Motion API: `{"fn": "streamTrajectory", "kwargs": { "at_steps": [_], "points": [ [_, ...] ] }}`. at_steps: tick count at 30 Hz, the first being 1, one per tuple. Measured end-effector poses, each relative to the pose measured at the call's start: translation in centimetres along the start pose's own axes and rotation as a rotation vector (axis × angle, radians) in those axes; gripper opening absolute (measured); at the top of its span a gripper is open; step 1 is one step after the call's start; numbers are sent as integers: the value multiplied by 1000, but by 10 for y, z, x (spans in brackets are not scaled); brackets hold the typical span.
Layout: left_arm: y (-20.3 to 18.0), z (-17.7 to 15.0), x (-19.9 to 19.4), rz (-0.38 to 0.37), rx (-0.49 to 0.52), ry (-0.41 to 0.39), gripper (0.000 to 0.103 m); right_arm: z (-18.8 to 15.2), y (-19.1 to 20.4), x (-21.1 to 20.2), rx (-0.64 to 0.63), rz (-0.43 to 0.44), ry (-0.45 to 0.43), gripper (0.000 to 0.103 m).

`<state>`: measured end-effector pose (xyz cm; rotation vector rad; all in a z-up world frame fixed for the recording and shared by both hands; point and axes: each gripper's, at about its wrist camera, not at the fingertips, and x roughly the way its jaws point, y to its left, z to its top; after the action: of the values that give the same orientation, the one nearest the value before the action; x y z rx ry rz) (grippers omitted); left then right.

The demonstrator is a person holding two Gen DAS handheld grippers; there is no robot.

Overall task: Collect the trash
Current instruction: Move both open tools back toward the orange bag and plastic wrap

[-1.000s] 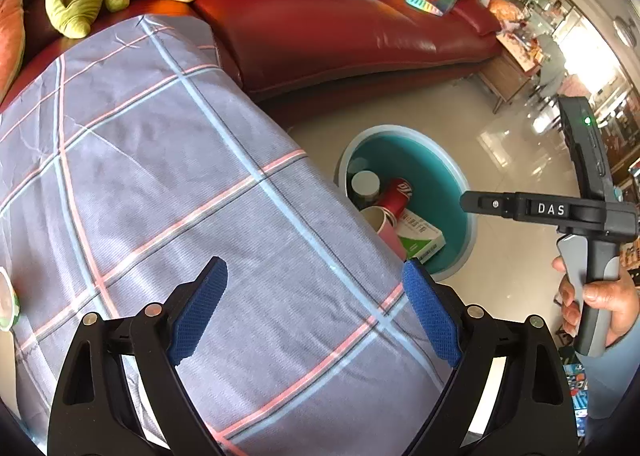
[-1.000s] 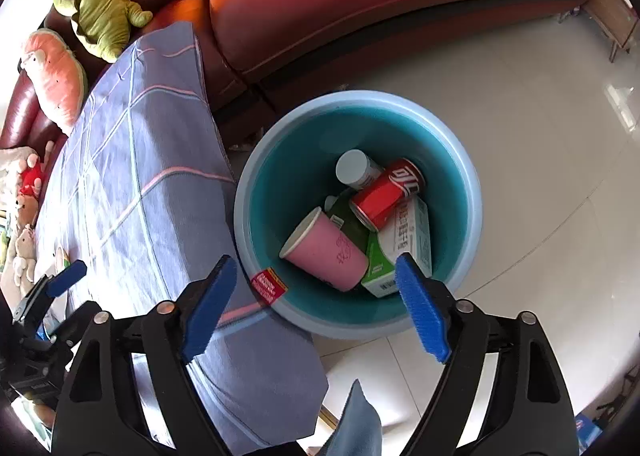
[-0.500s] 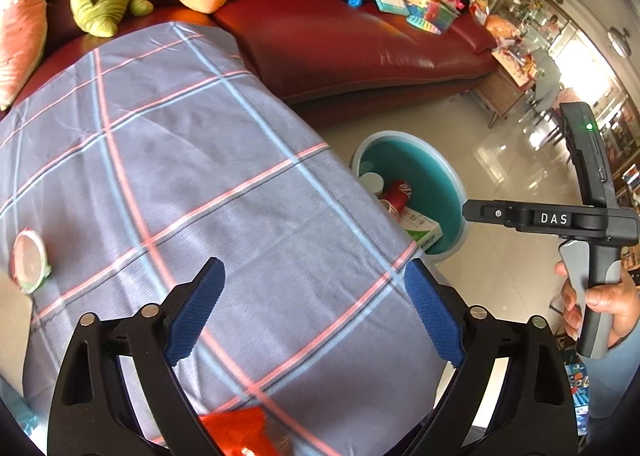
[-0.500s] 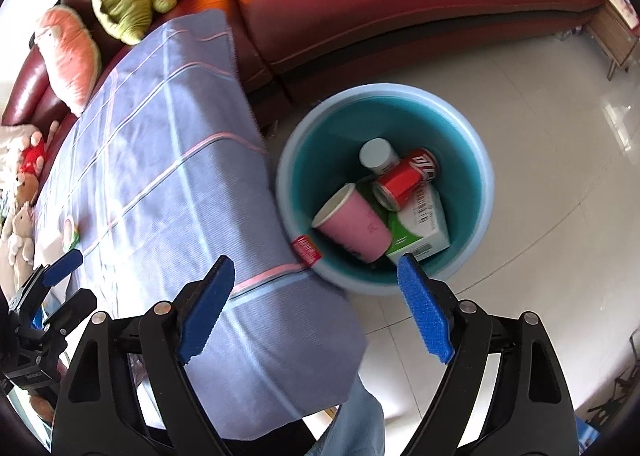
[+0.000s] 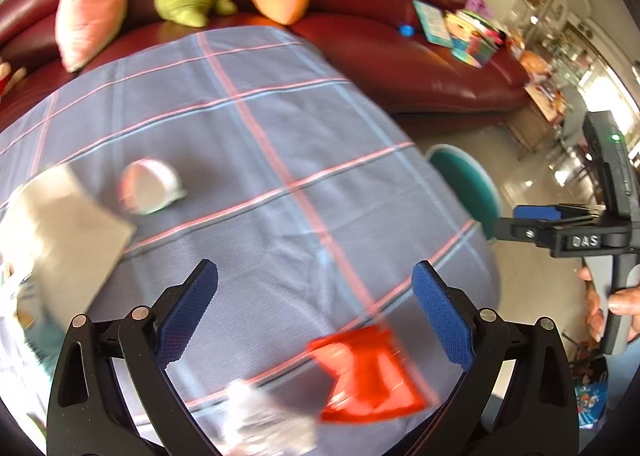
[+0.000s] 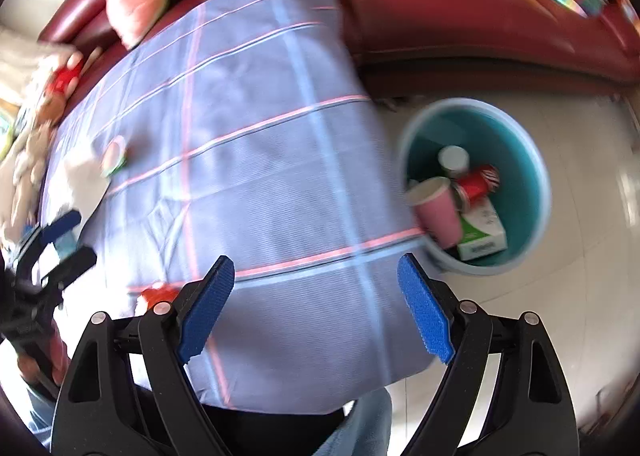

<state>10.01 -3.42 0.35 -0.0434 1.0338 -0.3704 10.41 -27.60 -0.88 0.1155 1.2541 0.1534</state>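
Low in the left wrist view, my left hand-held gripper (image 5: 314, 314) has its jaws opening with only cloth between them. A red wrapper (image 5: 366, 374) lies on the checked counter (image 5: 256, 160) at lower centre, just beside the right pad, with a blurred clear piece (image 5: 264, 420) at the bottom edge, a small round cup (image 5: 150, 186) at mid left and a flat cardboard sheet (image 5: 60, 232) beside it. That view shows only a sliver of the teal bin (image 5: 466, 184) at the right.

My right wrist view looks into the bin (image 6: 536, 160) on the floor at the right: a pink cup (image 6: 438, 208), a red can (image 6: 478, 182), a green-and-white box (image 6: 482, 232) and a white-capped bottle (image 6: 454, 160). My right hand-held gripper (image 6: 316, 306) is spread wide and empty over the counter's near edge.

A second ago the left view had no wrapper and the right jaws framed the bin; both views have swung onto the counter.
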Motion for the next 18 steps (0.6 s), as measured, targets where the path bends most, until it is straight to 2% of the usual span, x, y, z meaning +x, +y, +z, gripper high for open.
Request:
{"fn": "streamTrajectory", "kwargs": {
  "at_steps": [8,13,18],
  "points": [
    [85,-35,-40,81,-133,-32,98,-12,99,14,-234,41,54,80],
    [122,-56,-59,116,-183,-40,98,-27,155,28,-363,65,110,80],
    [147,-75,-70,134,-223,-46,98,-46,197,42,-438,98,163,80]
  ]
}}
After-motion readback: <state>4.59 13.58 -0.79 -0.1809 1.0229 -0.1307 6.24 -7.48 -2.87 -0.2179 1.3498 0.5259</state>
